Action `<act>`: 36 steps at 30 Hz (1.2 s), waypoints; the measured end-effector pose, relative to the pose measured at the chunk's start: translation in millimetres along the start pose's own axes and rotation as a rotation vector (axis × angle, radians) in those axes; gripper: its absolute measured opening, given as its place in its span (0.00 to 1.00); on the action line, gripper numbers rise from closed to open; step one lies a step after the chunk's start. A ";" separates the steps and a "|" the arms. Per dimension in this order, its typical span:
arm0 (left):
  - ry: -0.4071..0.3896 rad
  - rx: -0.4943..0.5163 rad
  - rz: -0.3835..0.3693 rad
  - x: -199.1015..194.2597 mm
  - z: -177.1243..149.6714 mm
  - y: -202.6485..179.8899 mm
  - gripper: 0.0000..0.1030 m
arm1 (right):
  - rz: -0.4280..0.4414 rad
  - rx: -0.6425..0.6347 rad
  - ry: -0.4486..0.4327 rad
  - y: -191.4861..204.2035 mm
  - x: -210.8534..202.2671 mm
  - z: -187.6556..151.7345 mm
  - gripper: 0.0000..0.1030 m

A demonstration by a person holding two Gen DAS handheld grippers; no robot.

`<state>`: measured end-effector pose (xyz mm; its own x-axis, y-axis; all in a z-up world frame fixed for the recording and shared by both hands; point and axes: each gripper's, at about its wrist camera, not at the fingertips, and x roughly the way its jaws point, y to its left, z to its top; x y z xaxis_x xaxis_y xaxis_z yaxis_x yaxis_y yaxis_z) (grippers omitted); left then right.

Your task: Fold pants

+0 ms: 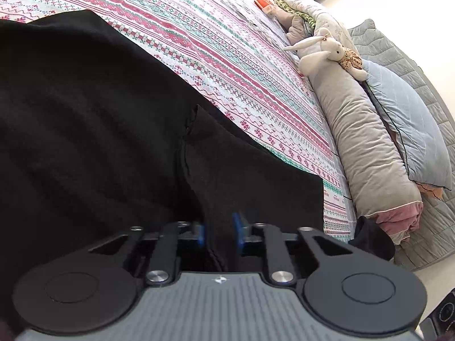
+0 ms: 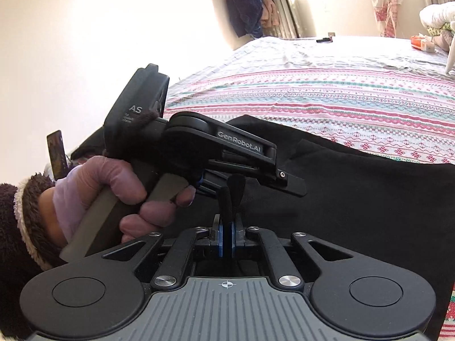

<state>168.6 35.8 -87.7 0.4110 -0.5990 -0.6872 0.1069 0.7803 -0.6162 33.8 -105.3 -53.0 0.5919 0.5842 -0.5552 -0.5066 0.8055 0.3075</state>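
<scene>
The left gripper is clamped on a fold of the black pants, which spread toward ten o'clock over the patterned bedspread. At its three o'clock, the right gripper pinches the same hem. With both grips set, the fold itself seems next: lift together and carry the edge across evenly.

- Left gripper: black linkage arms, silver screws, blue pads, ribbed grey housing.
- Right gripper: the same build, crosshair mark.
- Left hand: lilac glove, fuzzy brown sleeve with cream trim.
</scene>
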 end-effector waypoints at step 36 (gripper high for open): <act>-0.313 0.146 0.601 -165.7 54.8 120.0 0.13 | -0.330 -0.040 0.171 7.8 80.1 21.1 0.70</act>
<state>163.0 238.6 -26.7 0.6765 0.0076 -0.7364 -0.1093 0.9899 -0.0902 90.5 -50.1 -78.7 0.6158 0.2660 -0.7416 -0.3317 0.9413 0.0622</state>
